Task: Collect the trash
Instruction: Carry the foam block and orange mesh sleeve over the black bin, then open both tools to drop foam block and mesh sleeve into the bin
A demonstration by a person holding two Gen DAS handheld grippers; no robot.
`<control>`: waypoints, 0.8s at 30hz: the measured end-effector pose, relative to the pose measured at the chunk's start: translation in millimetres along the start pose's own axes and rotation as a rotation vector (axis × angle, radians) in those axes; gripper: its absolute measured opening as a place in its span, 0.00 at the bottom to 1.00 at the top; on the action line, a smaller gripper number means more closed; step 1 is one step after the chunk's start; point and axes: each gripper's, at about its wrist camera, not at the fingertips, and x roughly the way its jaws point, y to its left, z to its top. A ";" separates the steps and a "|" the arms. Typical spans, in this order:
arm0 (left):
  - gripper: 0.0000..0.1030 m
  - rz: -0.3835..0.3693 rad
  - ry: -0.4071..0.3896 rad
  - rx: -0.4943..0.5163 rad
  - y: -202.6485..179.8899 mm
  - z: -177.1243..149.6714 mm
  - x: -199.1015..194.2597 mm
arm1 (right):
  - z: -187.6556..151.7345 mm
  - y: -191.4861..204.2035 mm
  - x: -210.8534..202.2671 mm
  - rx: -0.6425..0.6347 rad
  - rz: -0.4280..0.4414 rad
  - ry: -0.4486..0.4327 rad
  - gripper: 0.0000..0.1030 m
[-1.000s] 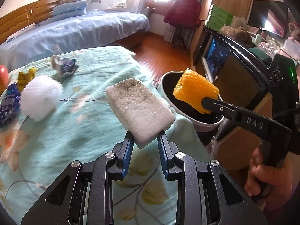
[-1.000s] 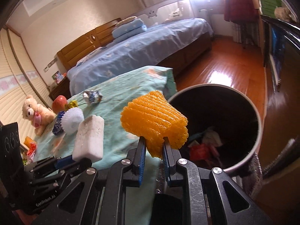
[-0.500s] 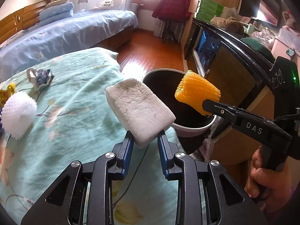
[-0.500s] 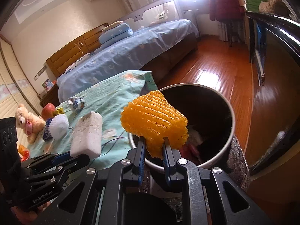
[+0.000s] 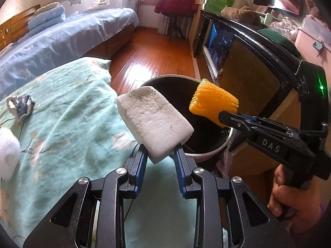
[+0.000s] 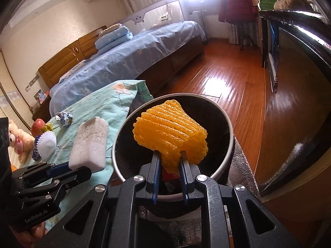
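bedroom with wood floor; a trash bin stood beside the teal-covered table. the right gripper pinched an orange foam net above the bin's mouth — releasing there should drop it cleanly. the left gripper clamped a white foam block near the rim — best carried fully over the opening before letting go.

The right gripper pinches an orange foam net above the open trash bin; beside it, the left gripper holds a white foam block.
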 end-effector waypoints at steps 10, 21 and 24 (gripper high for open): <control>0.25 -0.004 0.041 0.009 -4.9 17.6 23.5 | 10.8 -9.9 10.9 0.001 -0.033 0.016 0.17; 0.28 -0.026 0.058 0.013 -7.8 28.2 35.3 | 20.3 -18.1 24.5 0.012 -0.041 0.041 0.21; 0.31 -0.025 0.062 0.010 -7.6 28.1 36.3 | 20.9 -19.6 26.5 0.021 -0.031 0.052 0.26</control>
